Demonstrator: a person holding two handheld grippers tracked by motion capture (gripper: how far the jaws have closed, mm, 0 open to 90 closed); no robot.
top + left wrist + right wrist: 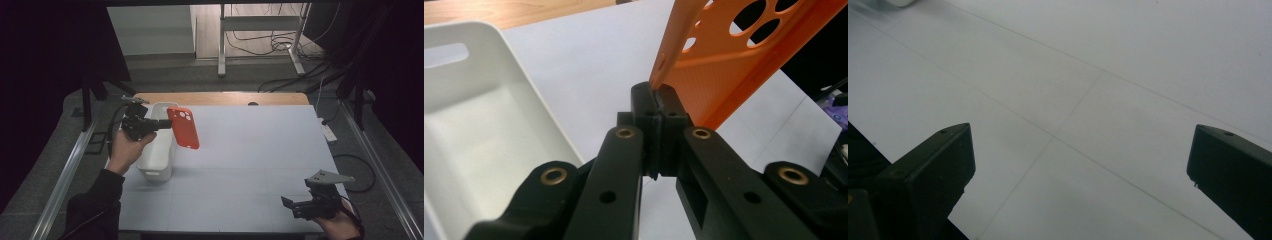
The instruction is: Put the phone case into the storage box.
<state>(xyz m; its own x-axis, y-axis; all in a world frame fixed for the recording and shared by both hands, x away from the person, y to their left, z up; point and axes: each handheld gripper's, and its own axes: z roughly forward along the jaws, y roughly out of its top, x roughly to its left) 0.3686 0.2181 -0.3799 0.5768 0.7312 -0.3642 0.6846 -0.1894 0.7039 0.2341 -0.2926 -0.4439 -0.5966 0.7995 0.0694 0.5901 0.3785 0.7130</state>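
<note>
Pinching the lower edge of an orange phone case (pixel 183 128) between pressed-together jaws, left gripper (pixel 162 123) held level above the white plastic bin (pixel 156 165), with the case hanging in the air just past the bin's right rim, camera cut-outs uppermost and tilted toward the bin. Resting well apart from the bin, near the front right corner of the white table (pixel 260 160), right gripper (pixel 286 204) with jaws spread wide over bare tabletop, nothing between them.
</note>
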